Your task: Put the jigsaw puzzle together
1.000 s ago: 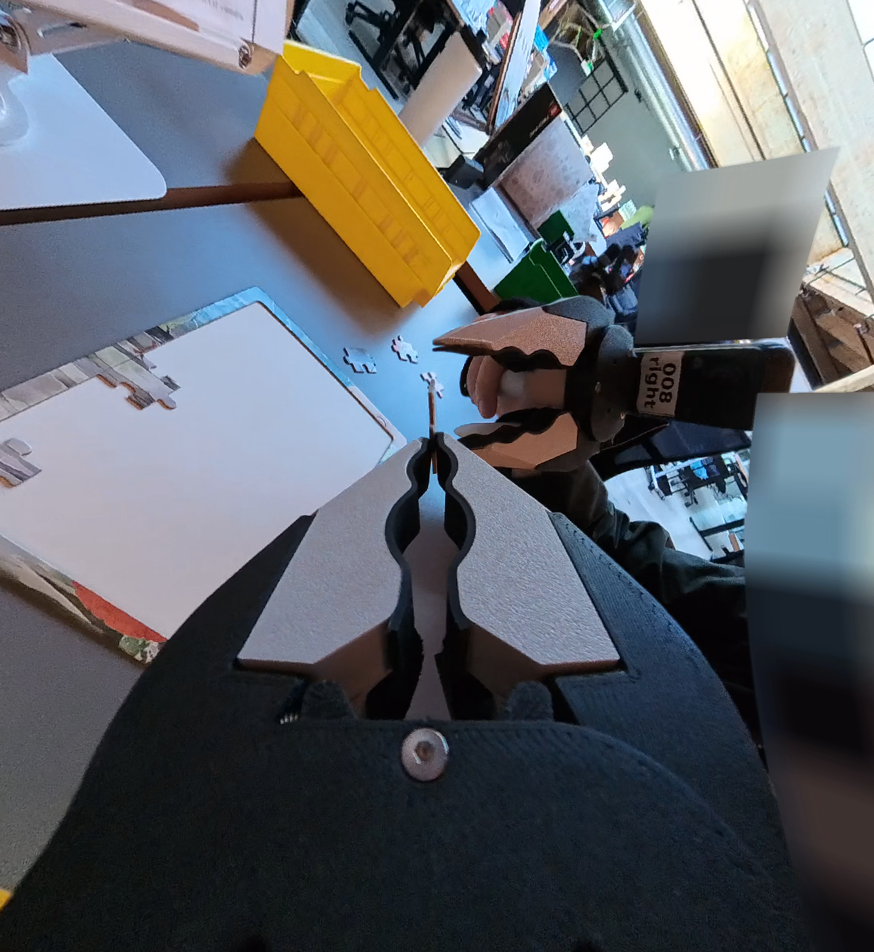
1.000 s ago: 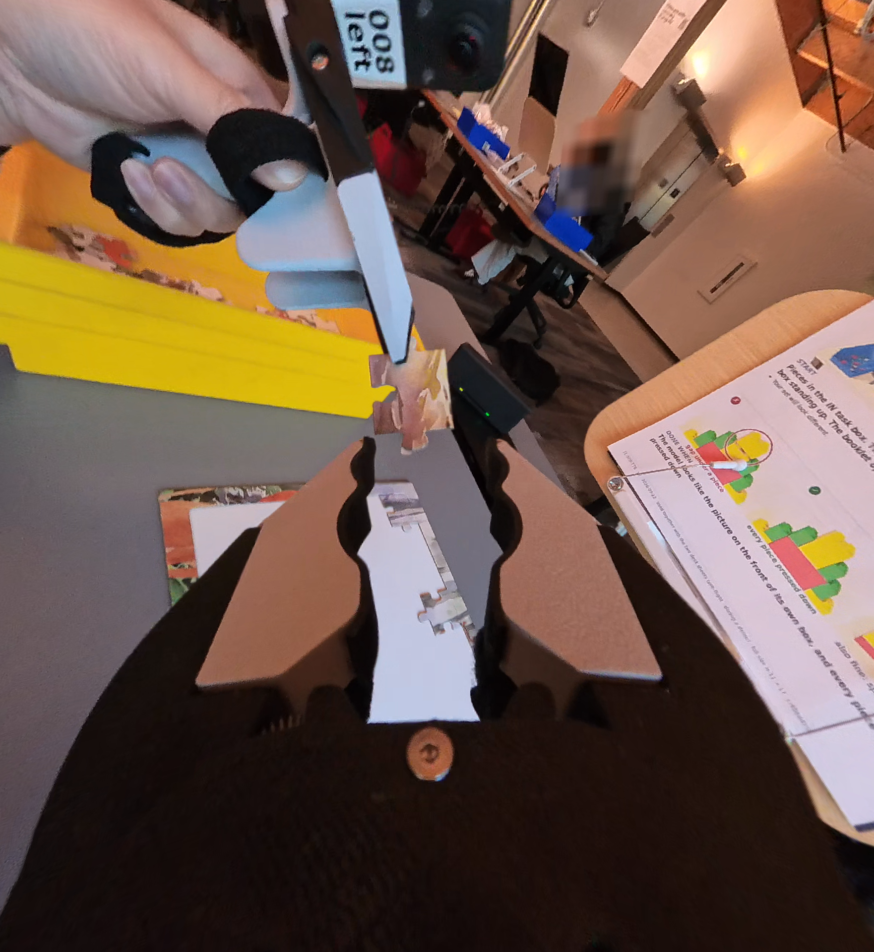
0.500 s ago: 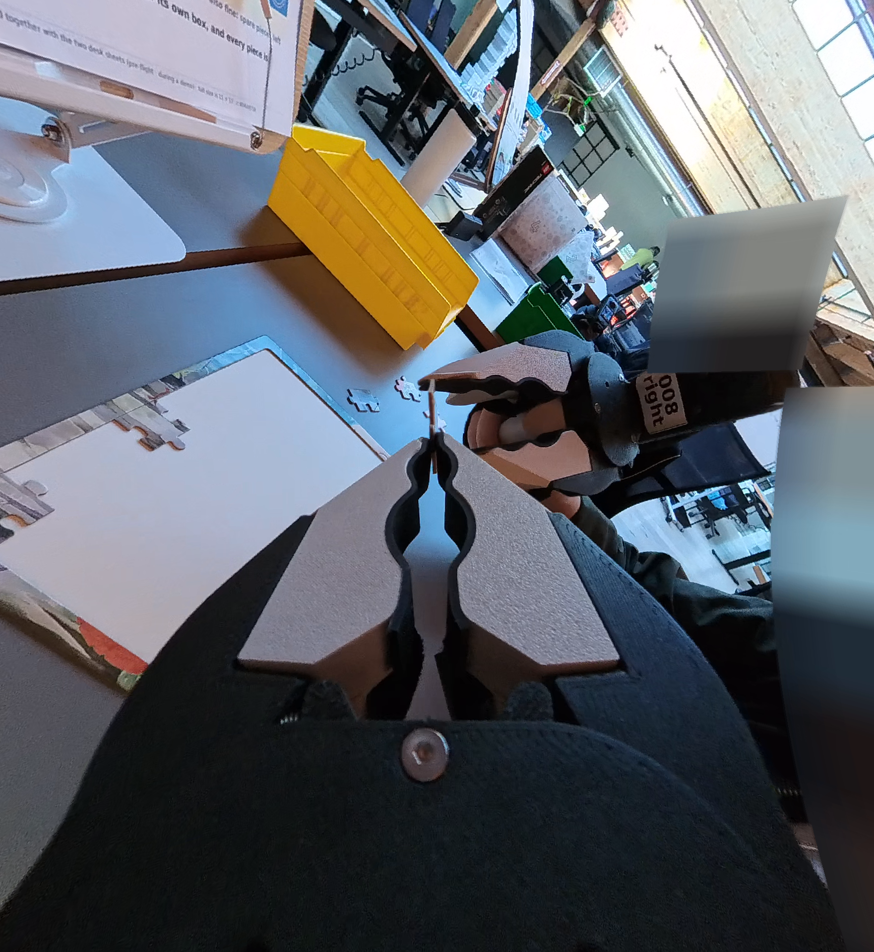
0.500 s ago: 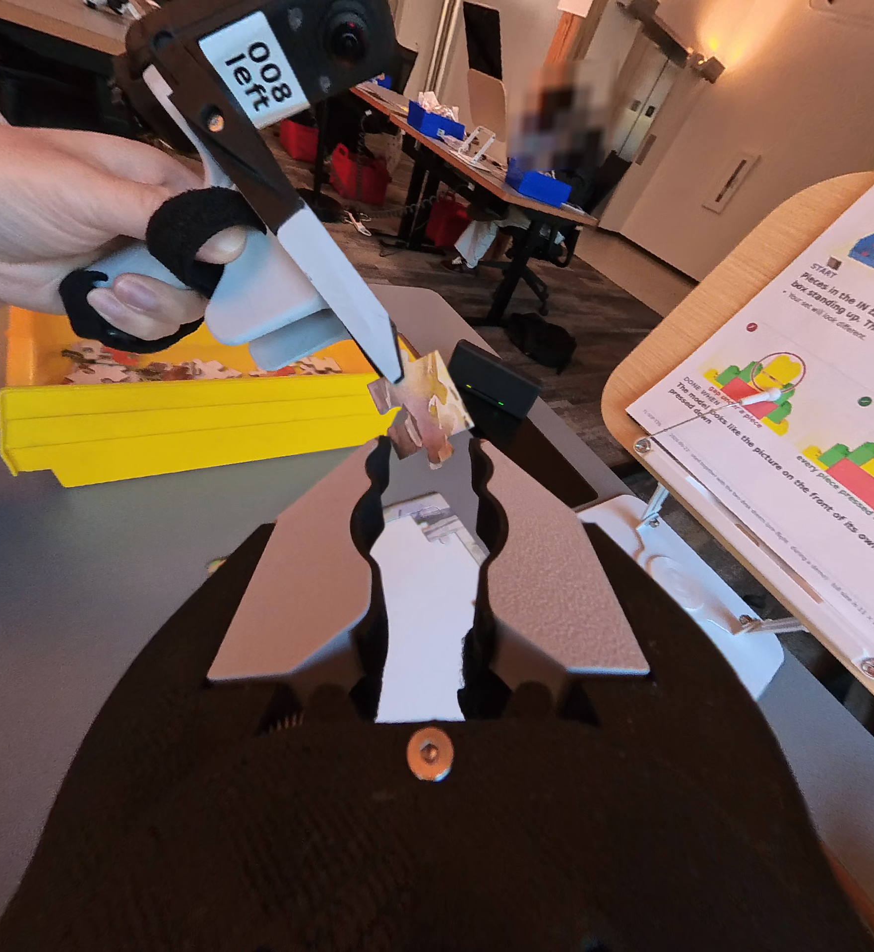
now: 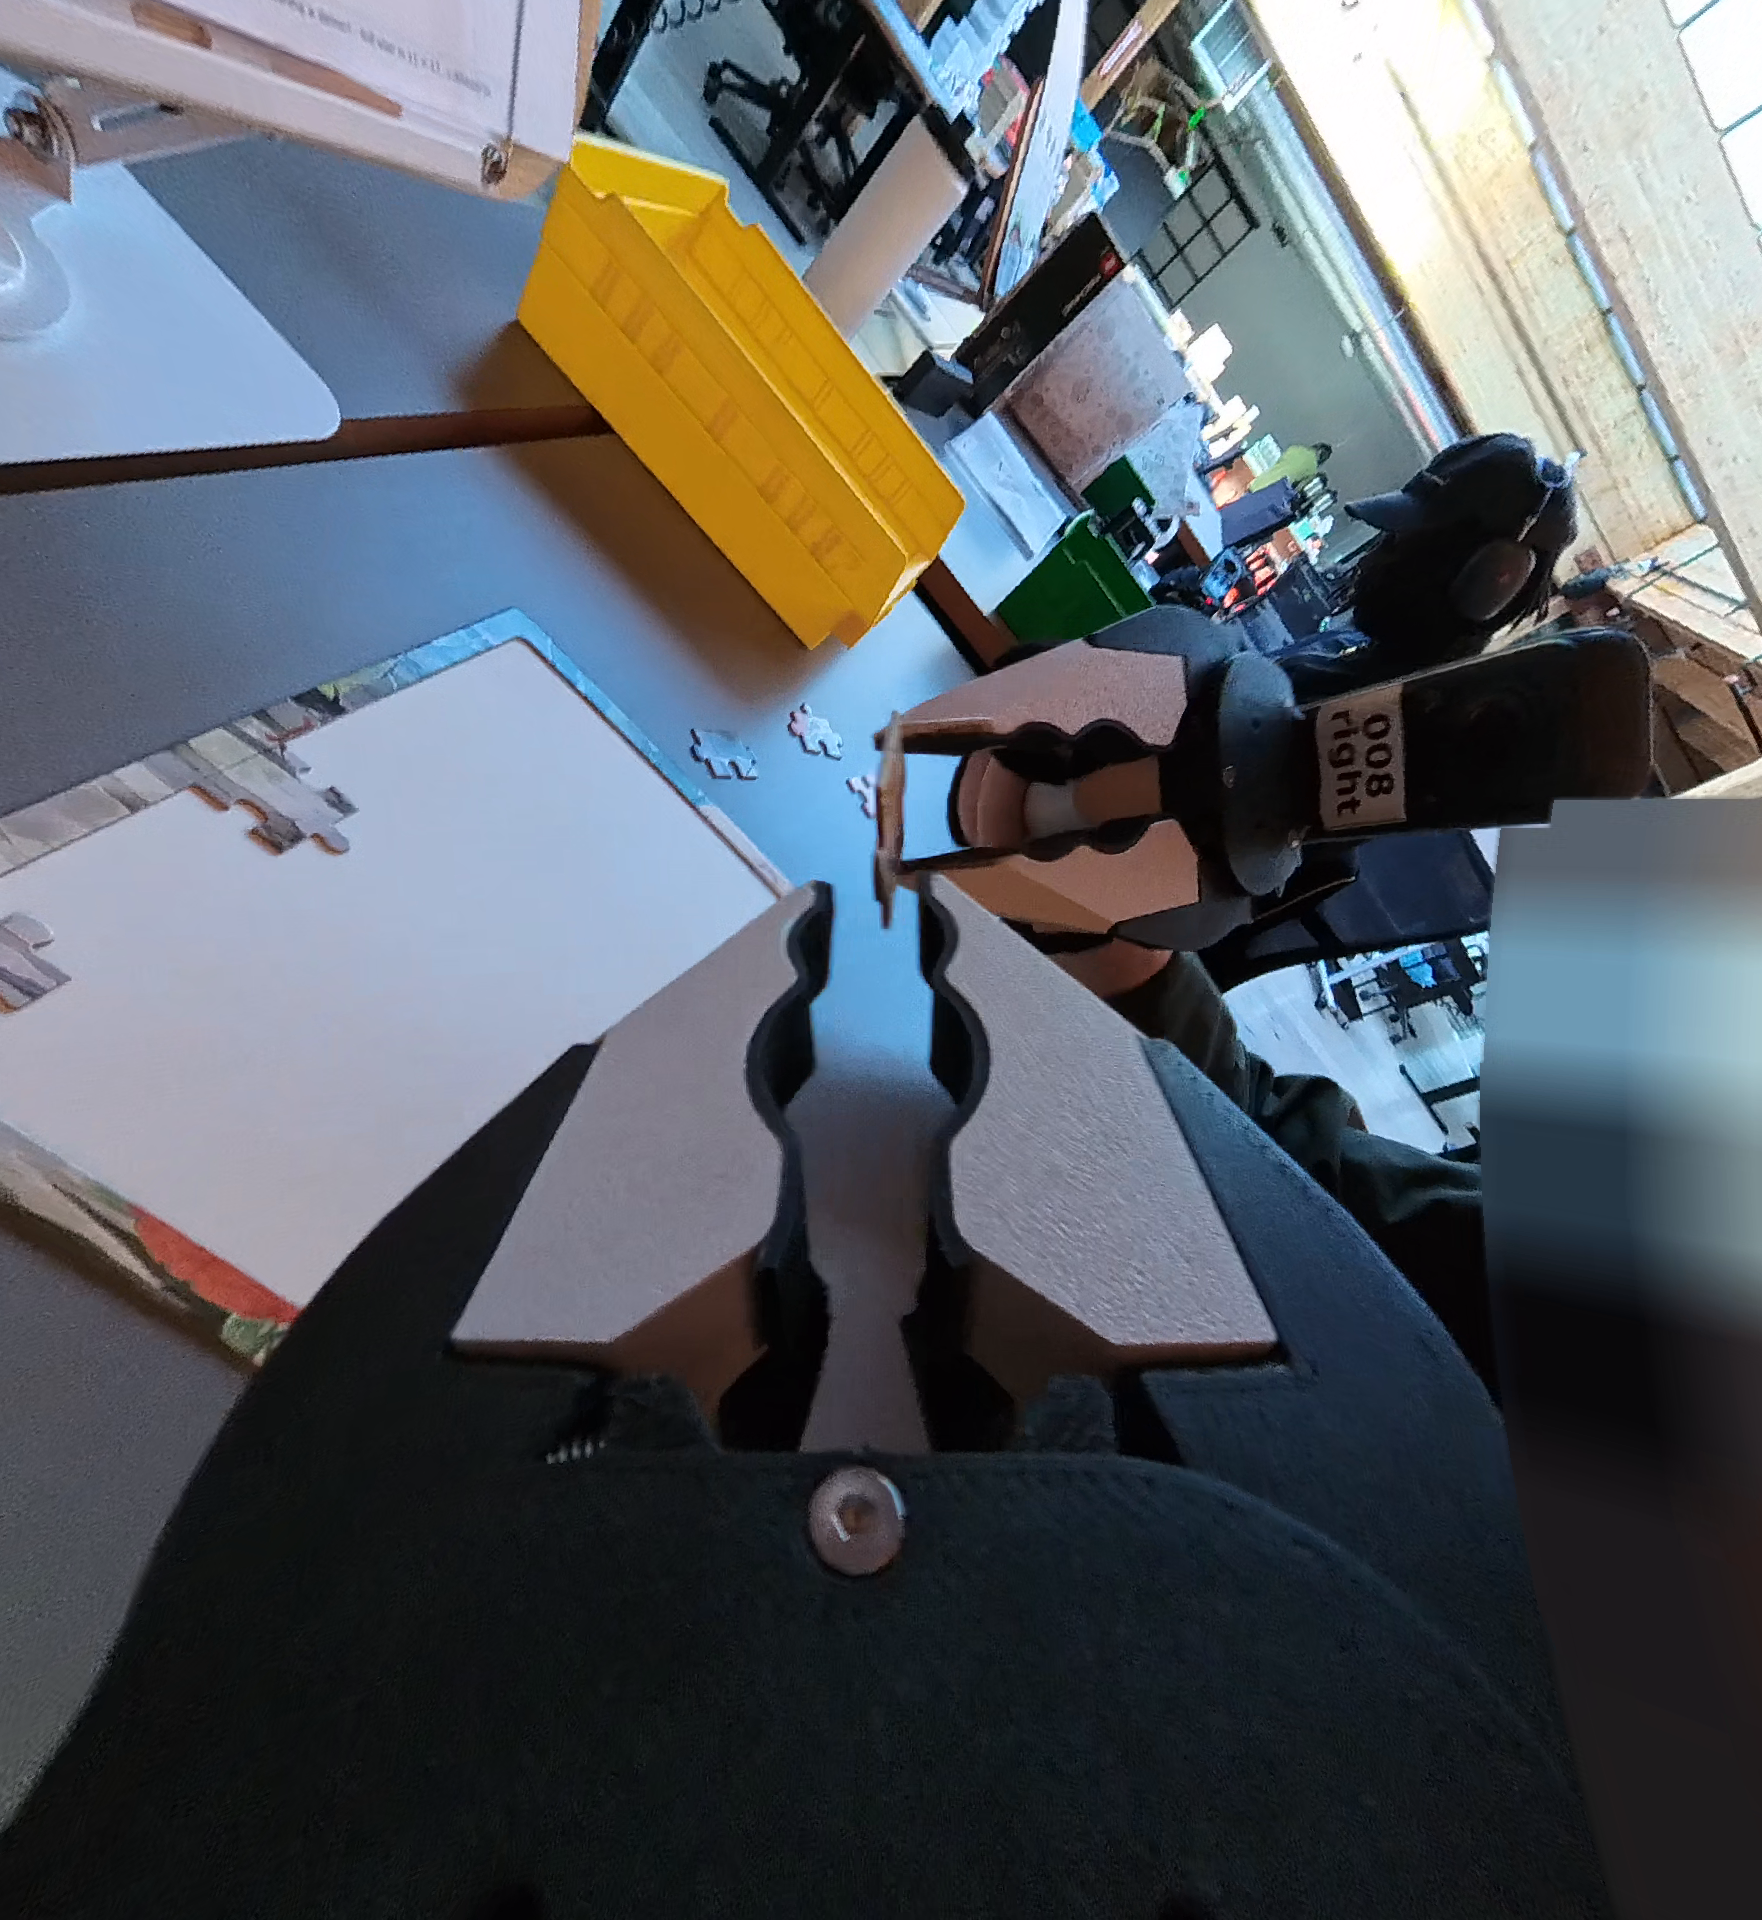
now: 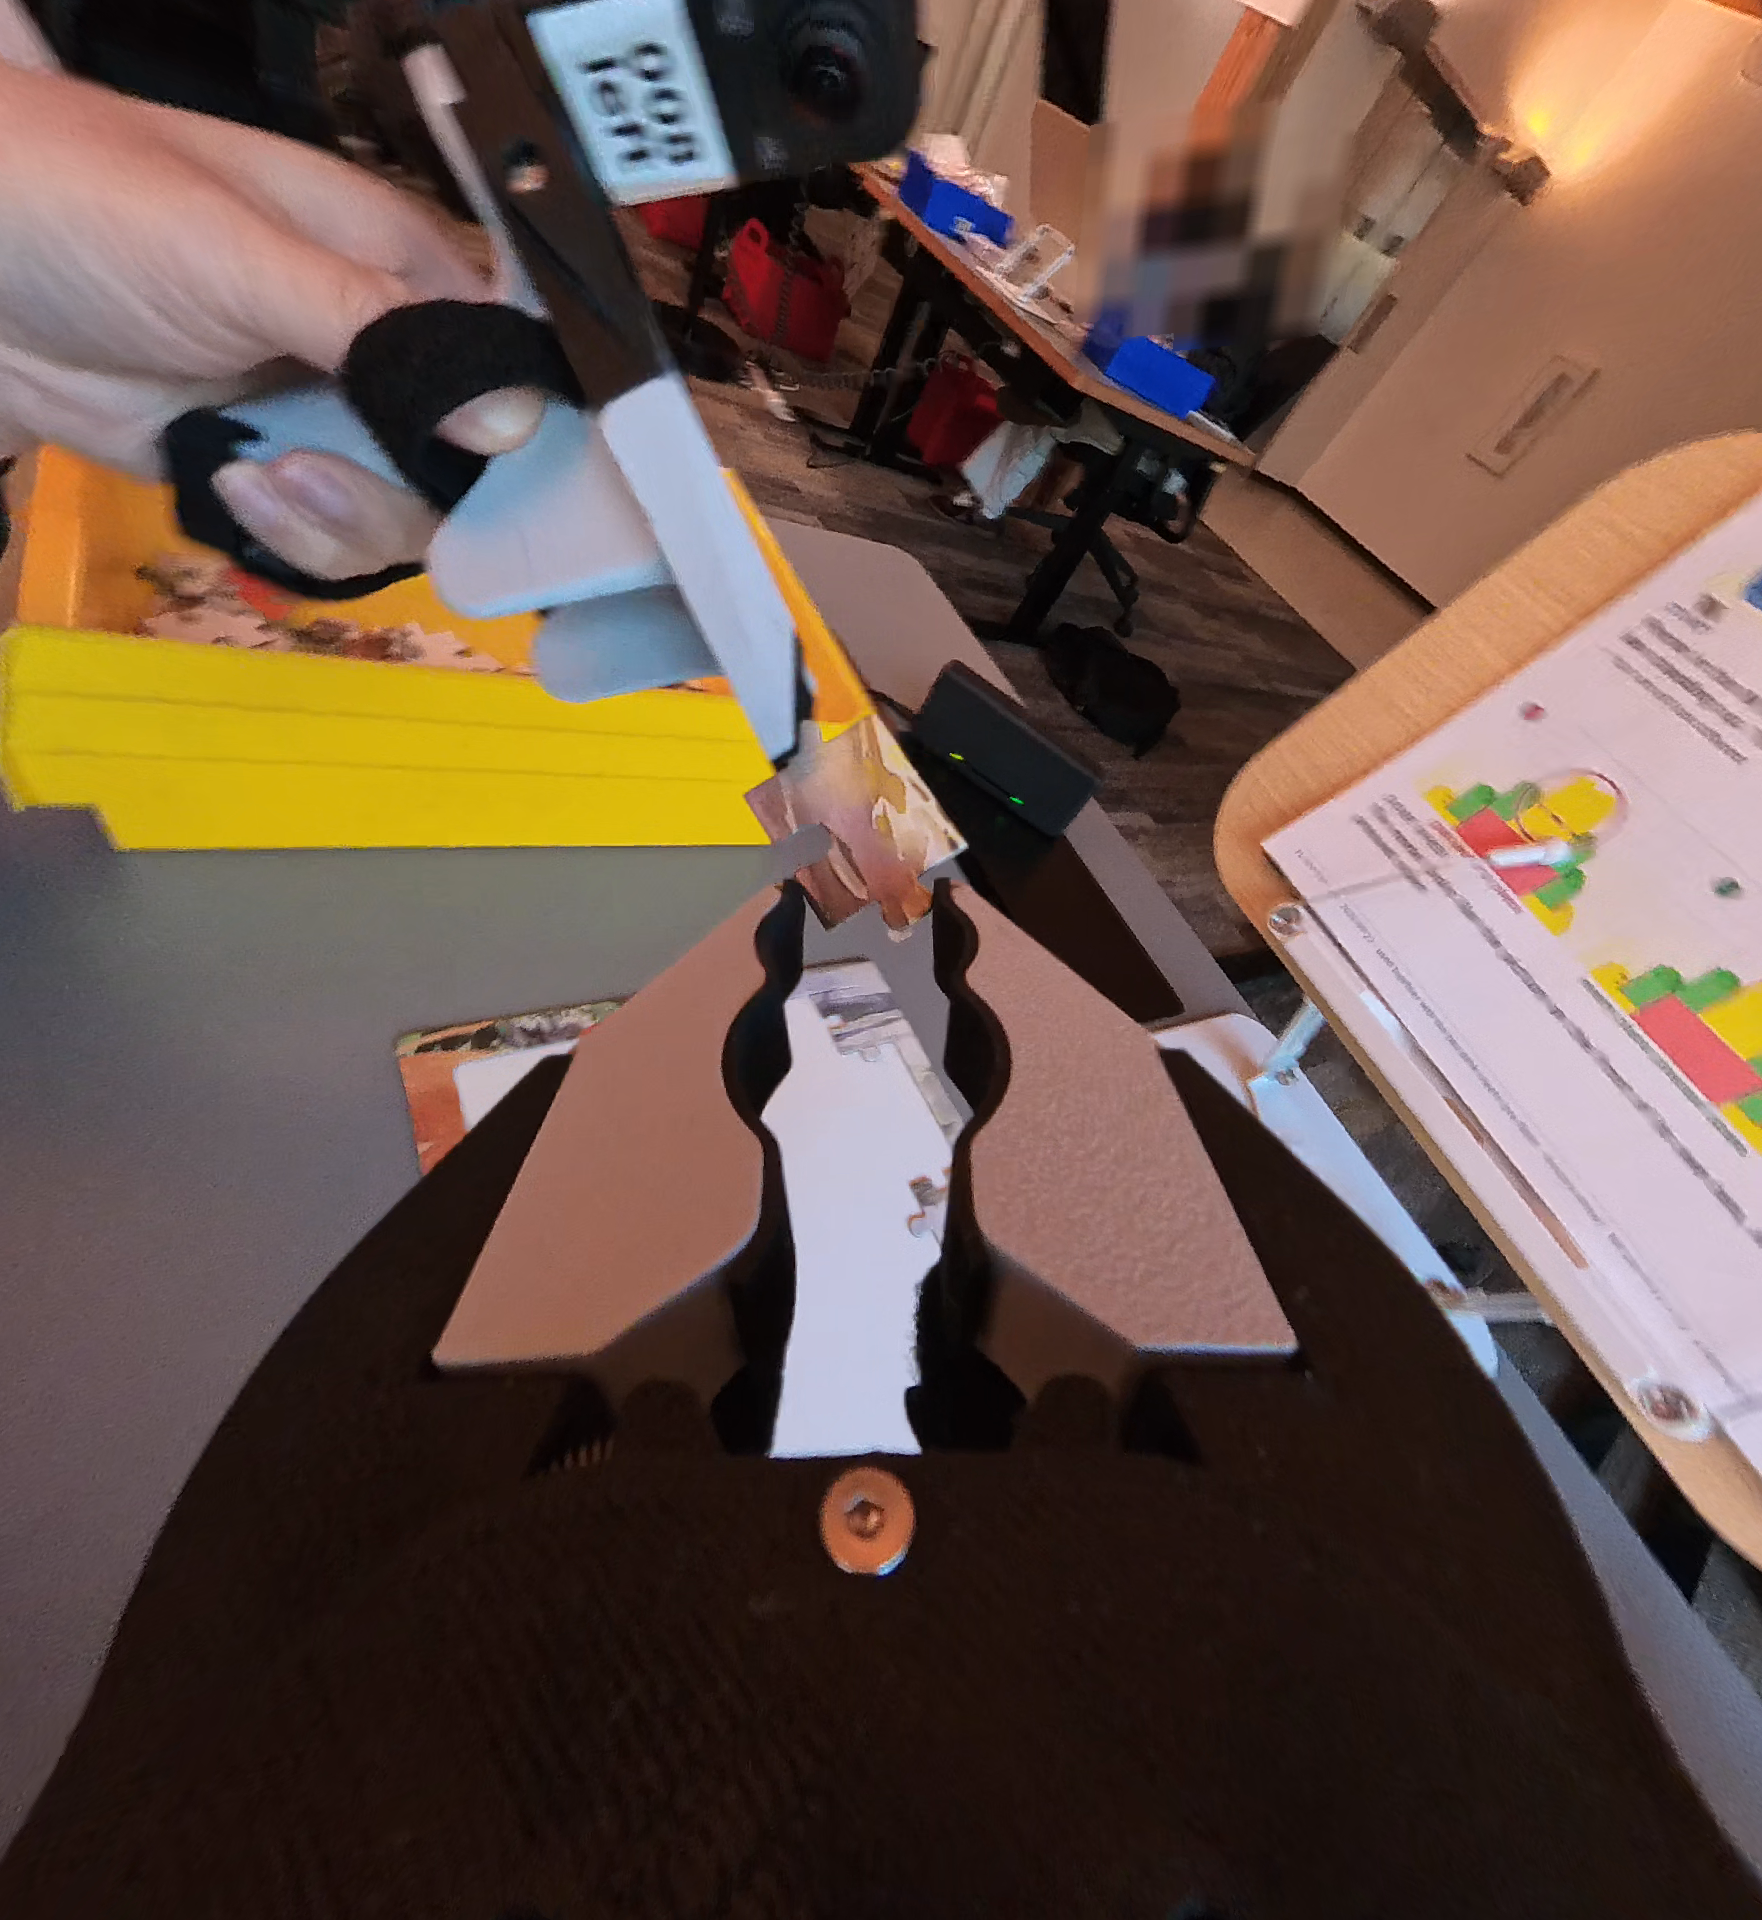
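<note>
The puzzle board lies on the grey table with a white middle and pieces along its edges; it also shows in the right wrist view. My right gripper is shut on an orange-and-pink puzzle piece and holds it in the air above the board. In the left wrist view that piece shows edge-on, pinched between the right gripper's tips. My left gripper is slightly open, its tips on either side of the piece's lower end. The left gripper shows just above the piece.
A yellow bin with several loose pieces stands behind the board. Loose pieces lie on the table beside the board. An instruction sheet on a wooden stand is at the right. A black device sits by the table edge. Both grippers' tips are close together, under 4 cm apart.
The left gripper was shut on the piece and has opened. The right gripper moved in and closed on the piece.
</note>
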### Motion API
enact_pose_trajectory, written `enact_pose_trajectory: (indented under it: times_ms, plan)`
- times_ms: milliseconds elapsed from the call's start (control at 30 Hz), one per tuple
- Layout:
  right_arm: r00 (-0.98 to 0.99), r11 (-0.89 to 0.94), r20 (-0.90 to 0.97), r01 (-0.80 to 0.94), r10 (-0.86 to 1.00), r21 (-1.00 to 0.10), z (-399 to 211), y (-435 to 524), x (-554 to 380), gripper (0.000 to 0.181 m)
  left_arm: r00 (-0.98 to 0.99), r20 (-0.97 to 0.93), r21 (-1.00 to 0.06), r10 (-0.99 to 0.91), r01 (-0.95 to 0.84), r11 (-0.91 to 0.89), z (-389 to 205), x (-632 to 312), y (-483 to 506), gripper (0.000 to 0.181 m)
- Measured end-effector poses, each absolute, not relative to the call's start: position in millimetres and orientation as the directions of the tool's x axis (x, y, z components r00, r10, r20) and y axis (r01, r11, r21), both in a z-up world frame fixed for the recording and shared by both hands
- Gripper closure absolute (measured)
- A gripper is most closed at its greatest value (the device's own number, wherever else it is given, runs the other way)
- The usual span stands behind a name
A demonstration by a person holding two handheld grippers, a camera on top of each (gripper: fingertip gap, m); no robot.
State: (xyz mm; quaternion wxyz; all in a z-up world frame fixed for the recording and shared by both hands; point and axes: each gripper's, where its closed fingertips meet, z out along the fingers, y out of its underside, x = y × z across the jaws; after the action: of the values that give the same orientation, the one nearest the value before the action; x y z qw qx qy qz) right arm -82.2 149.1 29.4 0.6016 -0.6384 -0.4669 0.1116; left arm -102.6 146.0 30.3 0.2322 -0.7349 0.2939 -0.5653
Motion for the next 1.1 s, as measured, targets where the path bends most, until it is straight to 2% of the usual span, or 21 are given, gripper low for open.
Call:
enact_pose_trajectory:
  times_ms: [67,233,367,500,667,700,767,800,900,1000,1100]
  plan:
    - [0.454,0.203,0.455,0.501,0.766,-0.841,22.6,140.1,-85.8,0.157,0.194,0.695,-0.663,-0.692,-0.199,-0.722,26.6,-107.5,146.3,0.155]
    - [0.209,0.329,0.569,0.639,0.795,-0.695,-6.3,117.4,-87.7,0.157,0.136,0.721,-0.629,-0.680,-0.285,-0.723,18.9,-112.6,134.5,0.156]
    - [0.086,0.393,0.568,0.638,0.818,-0.662,-18.0,100.5,-94.2,0.157,0.118,0.741,-0.552,-0.661,-0.453,-0.700,-5.5,-109.2,110.9,0.159]
    - [0.029,0.426,0.577,0.645,0.816,-0.635,-24.4,93.9,-95.9,0.156,0.095,0.746,-0.532,-0.659,-0.508,-0.677,-13.7,-101.9,99.9,0.164]
    - [0.048,0.425,0.581,0.633,0.813,-0.647,-20.2,95.6,-95.6,0.157,0.086,0.741,-0.522,-0.666,-0.549,-0.652,-20.2,-97.8,92.7,0.171]
    - [0.062,0.422,0.590,0.639,0.805,-0.643,-19.2,98.7,-94.5,0.156,0.079,0.741,-0.531,-0.667,-0.540,-0.653,-18.5,-96.5,93.7,0.178]
    - [0.127,0.421,0.635,0.648,0.762,-0.634,-11.3,110.9,-90.5,0.153,0.093,0.729,-0.563,-0.678,-0.483,-0.671,-13.1,-93.9,104.7,0.181]
    - [0.191,0.423,0.667,0.642,0.720,-0.639,-1.5,119.9,-87.8,0.144,0.109,0.727,-0.580,-0.678,-0.431,-0.691,-8.6,-93.2,114.0,0.181]
    - [0.361,0.407,0.657,0.563,0.662,-0.719,27.1,133.7,-80.4,0.131,0.074,0.760,-0.620,-0.646,-0.219,-0.754,18.2,-92.9,139.0,0.181]
    - [0.434,0.390,0.589,0.466,0.682,-0.794,41.3,133.7,-79.0,0.131,0.008,0.765,-0.641,-0.644,-0.090,-0.763,39.2,-95.3,148.4,0.181]
    - [0.461,0.375,0.575,0.456,0.676,-0.807,43.9,135.2,-81.1,0.130,0.019,0.725,-0.688,-0.688,-0.028,-0.725,48.7,-94.7,152.0,0.181]
